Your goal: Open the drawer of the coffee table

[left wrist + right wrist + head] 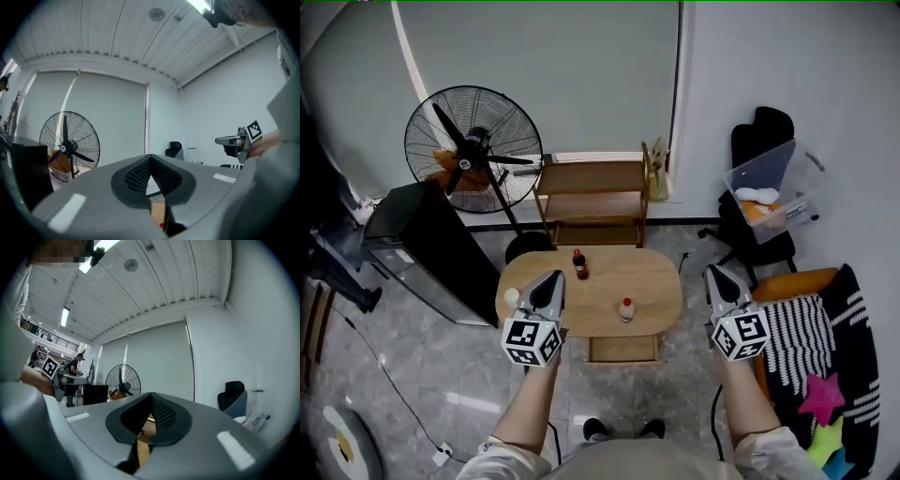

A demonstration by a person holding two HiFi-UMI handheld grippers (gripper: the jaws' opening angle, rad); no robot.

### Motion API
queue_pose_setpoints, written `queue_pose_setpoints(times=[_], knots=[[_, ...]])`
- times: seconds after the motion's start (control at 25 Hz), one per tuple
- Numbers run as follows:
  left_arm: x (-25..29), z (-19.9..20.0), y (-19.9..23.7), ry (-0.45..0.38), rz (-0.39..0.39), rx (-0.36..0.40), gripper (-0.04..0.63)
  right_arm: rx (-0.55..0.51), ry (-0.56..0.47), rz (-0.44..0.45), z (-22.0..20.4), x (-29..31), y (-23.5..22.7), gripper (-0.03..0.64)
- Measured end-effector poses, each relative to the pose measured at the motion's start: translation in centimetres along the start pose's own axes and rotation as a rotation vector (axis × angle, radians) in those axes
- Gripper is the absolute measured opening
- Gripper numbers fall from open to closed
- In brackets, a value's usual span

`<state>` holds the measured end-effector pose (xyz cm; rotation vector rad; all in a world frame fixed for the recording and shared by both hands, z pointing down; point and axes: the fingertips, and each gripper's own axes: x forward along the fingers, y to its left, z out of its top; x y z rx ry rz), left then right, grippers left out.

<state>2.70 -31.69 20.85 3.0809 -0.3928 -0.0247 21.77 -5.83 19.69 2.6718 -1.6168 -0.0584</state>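
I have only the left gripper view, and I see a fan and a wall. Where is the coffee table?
Observer: In the head view the table lies ahead and below. The left gripper shows in front of its left end.
Operator: What stands on it?
Observer: Two bottles, one by the far edge and one by the near edge.
Operator: Is the right gripper near the table?
Observer: The right gripper shows beyond the table's right end, apart from it.
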Motion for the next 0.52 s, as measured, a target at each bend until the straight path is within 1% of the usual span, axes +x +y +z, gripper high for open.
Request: queue_pose_setpoints(times=[0.52], knots=[[-0.60,0.33,-0.47,-0.010,-0.004,0.001,-0.002,-0.011,-0.004,0.012,0.38,-0.34,0.67,0.005]])
